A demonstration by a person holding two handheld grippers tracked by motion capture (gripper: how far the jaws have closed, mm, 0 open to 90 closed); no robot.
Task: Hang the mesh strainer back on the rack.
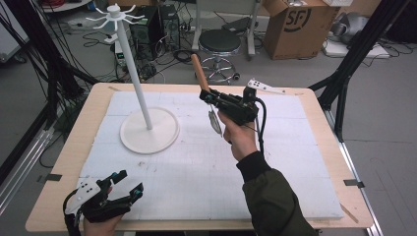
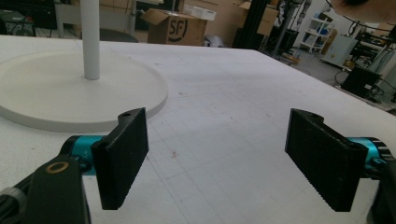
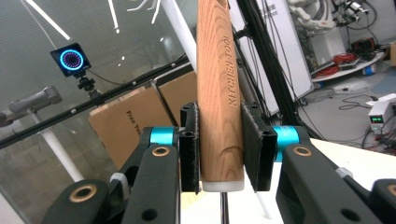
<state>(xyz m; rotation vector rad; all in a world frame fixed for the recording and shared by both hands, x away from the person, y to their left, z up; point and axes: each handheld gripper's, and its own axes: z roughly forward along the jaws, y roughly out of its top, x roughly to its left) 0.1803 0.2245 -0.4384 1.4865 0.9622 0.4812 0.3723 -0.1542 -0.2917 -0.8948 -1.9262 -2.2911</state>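
Observation:
A kitchen tool with a wooden handle (image 1: 198,70) and a thin metal end (image 1: 214,122) is held up above the table's middle. My right gripper (image 1: 207,95) is shut on the handle's lower part, and the handle (image 3: 219,93) rises upright between the jaws of the gripper (image 3: 219,151). A white hook stand (image 1: 133,64) rises from a round base (image 1: 149,130) at the table's left, with hooks (image 1: 114,14) at its top. My left gripper (image 1: 130,183) rests near the front left edge, open with nothing in it (image 2: 217,163); the stand's base (image 2: 56,93) lies ahead of it.
A white foam mat (image 1: 196,162) covers the wooden table (image 1: 69,147). Beyond the far edge stand a black stool (image 1: 220,44), a cardboard box (image 1: 300,24) and cables on the floor. A black frame leg (image 1: 354,54) slants down at the right.

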